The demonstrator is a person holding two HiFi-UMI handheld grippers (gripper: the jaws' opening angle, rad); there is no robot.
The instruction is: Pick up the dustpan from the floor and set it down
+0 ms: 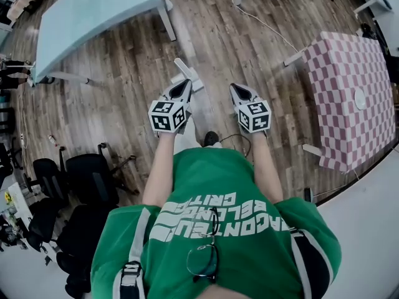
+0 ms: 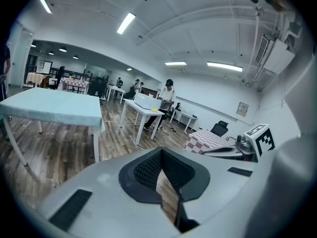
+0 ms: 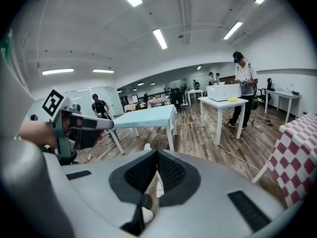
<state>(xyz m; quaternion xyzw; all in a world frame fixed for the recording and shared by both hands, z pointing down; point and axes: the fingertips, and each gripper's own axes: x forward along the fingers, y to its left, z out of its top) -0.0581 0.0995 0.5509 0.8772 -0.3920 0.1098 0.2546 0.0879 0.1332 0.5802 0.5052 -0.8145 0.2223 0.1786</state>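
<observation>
Hovering: the left gripper [image 1: 185, 85] and the right gripper [image 1: 235, 88] hang side by side above the wooden floor [image 1: 124, 92]. Both point away from the person and tilt downward.
Left jaws: together at the tips with nothing between them. Only floor shows through the slit behind the tips.
Right jaws: together at the tips, gripping nothing. A pale sliver of something on the floor shows through the slit.
Dustpan: the pale dustpan [image 1: 199, 108] lies on the floor between the two grippers and below them. Its handle points far and slightly left, and neither gripper touches it.
Person: wears a green shirt [image 1: 212, 192] with glasses [image 1: 204, 257] hung at the collar. A dark shoe [image 1: 211, 137] sits just on the near side of the dustpan.
Far left: a pale blue table [image 1: 93, 8].
Right: a table with a pink checked cloth [image 1: 349, 104], well apart from the dustpan.
Near left: black office chairs [image 1: 87, 179].
Far: a white cable [image 1: 268, 27] trailing across the floor.
</observation>
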